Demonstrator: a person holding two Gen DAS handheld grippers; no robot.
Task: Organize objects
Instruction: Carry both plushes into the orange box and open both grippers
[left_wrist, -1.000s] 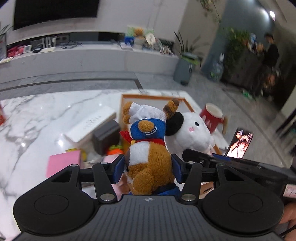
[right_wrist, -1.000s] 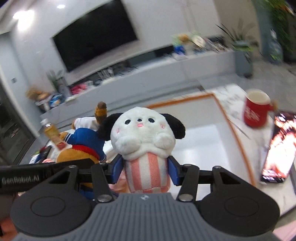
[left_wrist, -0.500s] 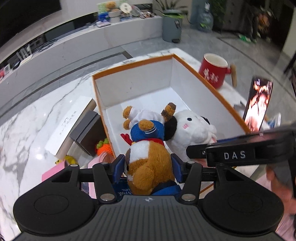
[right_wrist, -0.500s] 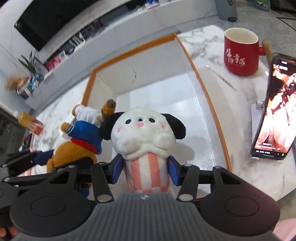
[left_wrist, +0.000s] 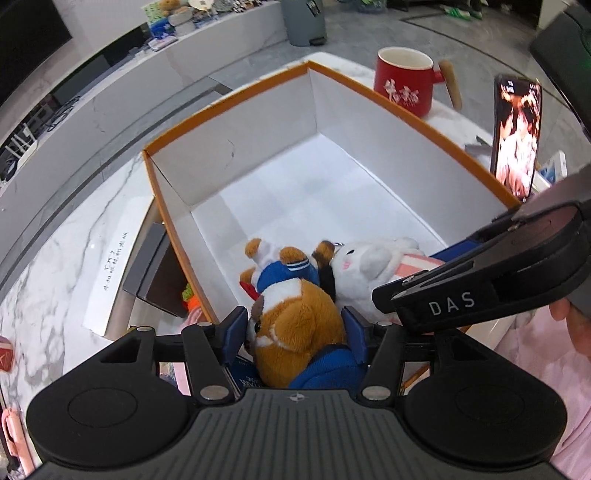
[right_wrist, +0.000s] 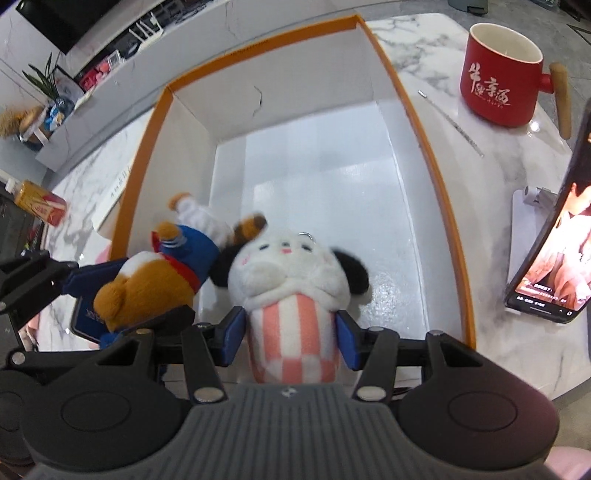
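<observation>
My left gripper (left_wrist: 295, 328) is shut on a brown plush dog in a blue sailor outfit (left_wrist: 291, 310), tipped head-down over the near end of a white box with an orange rim (left_wrist: 229, 99). My right gripper (right_wrist: 291, 332) is shut on a white plush dog with black ears and a pink striped body (right_wrist: 291, 280), also tilted over the near end of the box (right_wrist: 436, 177). The two toys touch side by side. The brown dog (right_wrist: 155, 280) shows left in the right wrist view; the white dog (left_wrist: 369, 269) shows right in the left wrist view.
A red mug with a wooden handle (right_wrist: 502, 74) and a lit phone on a stand (right_wrist: 554, 251) stand right of the box on the marble table (right_wrist: 480, 155). A long white box (left_wrist: 114, 266), a dark box (left_wrist: 159, 269) and small items lie left of it.
Both grippers have moved forward and tipped down, carrying the two plush toys from above the table to low over the near end of the box. Both stay shut on their toys.
</observation>
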